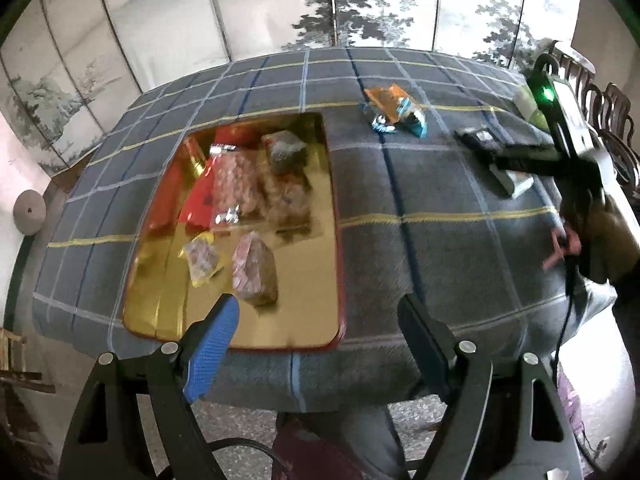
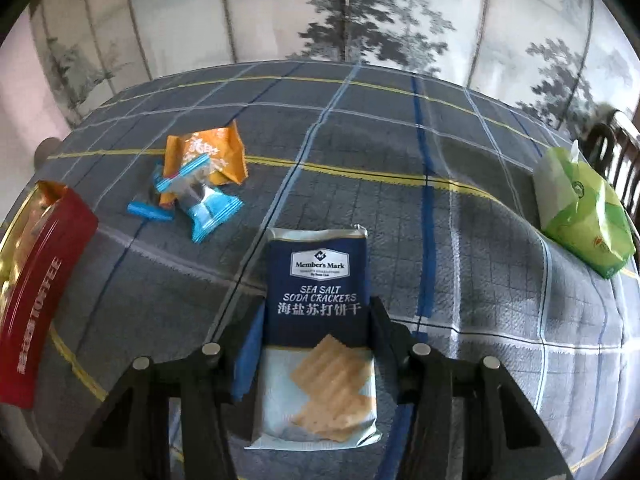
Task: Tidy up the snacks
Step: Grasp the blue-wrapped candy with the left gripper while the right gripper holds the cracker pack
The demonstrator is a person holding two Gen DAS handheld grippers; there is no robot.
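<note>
A red tin with a gold inside (image 1: pixel 304 312) lies on the checked tablecloth and holds several wrapped snacks (image 1: pixel 256 268). My left gripper (image 1: pixel 320 308) is open and empty above the tin's near edge. My right gripper (image 2: pixel 316 320) is shut on a blue Sea Salt Soda Crackers packet (image 2: pixel 318 280), held above the cloth; it shows at the right of the left wrist view (image 1: pixel 492 152). An orange packet (image 2: pixel 212 156) and blue packets (image 2: pixel 208 204) lie loose on the cloth beyond it, also seen in the left wrist view (image 1: pixel 390 106). The tin's red side (image 2: pixel 36 292) is at the left.
A green tissue pack (image 2: pixel 580 212) lies near the table's right edge. Dark wooden chairs (image 1: pixel 608 120) stand beyond that edge. A painted folding screen (image 1: pixel 360 4) stands behind the table. The table's near edge drops to a speckled floor (image 1: pixel 240 420).
</note>
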